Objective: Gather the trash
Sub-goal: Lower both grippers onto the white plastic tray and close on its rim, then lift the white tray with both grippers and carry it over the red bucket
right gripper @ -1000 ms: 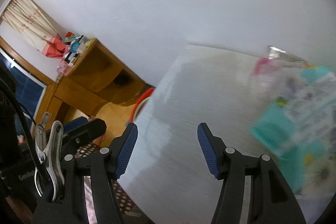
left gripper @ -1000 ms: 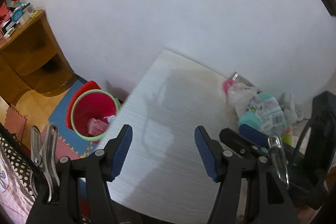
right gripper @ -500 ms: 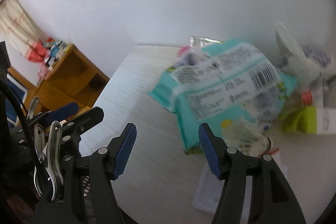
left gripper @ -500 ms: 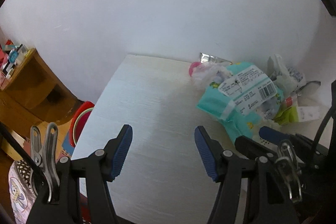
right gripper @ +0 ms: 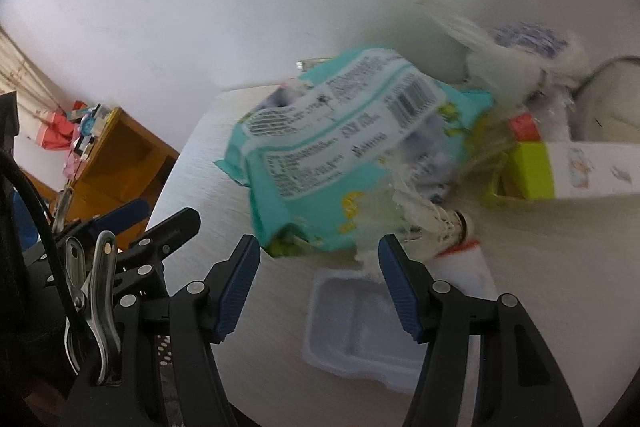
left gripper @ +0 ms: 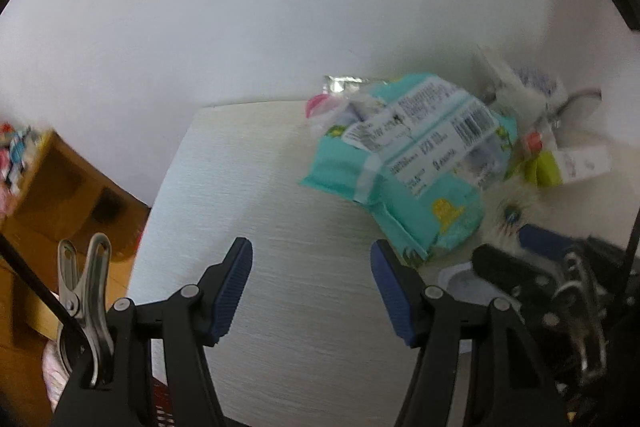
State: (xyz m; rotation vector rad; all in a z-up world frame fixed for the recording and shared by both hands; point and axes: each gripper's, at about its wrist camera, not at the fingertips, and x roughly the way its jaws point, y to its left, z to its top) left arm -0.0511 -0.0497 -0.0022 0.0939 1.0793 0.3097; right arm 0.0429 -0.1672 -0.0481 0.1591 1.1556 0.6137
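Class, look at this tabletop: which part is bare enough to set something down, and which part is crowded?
Bare: the table from its left edge to the teal packet. Crowded: the right side by the wall, where the packet, green-and-white box, shuttlecock and clear plastic tray cluster.

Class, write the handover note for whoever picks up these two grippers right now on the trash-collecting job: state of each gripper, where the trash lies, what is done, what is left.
Left gripper: open, empty, over bare table.
Right gripper: open, empty, over the clear plastic tray, just short of the pile.
Trash heaped at the table's far right by the wall: teal wipes pack, shuttlecock, green-and-white carton, white crumpled bags.
Done: nothing from this pile is in a gripper; no bin shows in either view.
Left: grip the nearest piece, probably tray or wipes pack, then clear the rest.
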